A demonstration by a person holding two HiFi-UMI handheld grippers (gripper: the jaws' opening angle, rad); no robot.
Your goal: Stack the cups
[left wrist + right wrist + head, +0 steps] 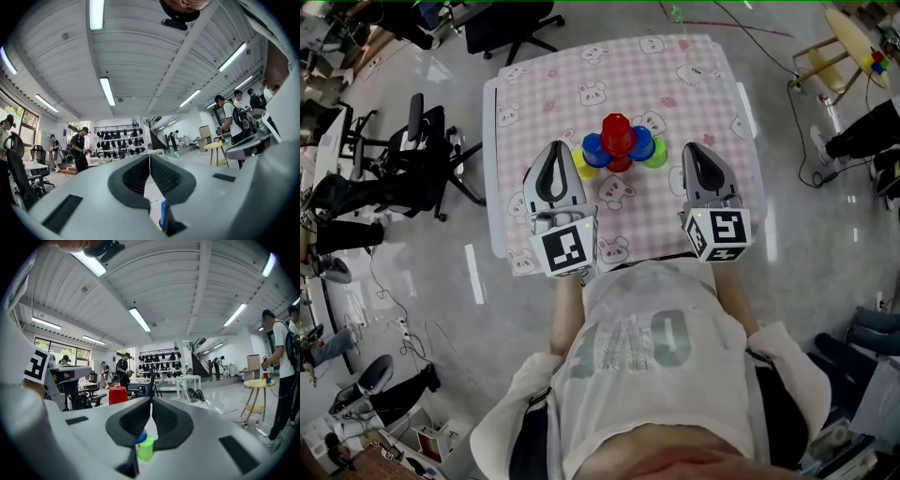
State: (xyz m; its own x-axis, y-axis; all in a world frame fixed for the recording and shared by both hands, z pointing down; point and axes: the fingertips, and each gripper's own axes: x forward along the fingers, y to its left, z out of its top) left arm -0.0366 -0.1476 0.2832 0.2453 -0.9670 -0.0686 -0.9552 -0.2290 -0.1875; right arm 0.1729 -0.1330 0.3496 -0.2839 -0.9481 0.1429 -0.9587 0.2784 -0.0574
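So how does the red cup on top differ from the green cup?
Colour: the red cup is red, while the green cup is bright green.
Place: the red cup sits in the middle of the group, and the green cup is at its right end.
Level: the red cup rests on the blue cups and is the highest. The green cup stands low, by the tablecloth.
Shared: both belong to one cluster and look like the same kind of cup.

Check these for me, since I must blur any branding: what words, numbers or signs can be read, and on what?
Shirt: large pale letters, creased, unreadable.
Left cube, on the left gripper: black-and-white square marker, no words.
Right cube, on the right gripper: the same kind of marker, no words.
Tablecloth: rabbit faces only, no text.
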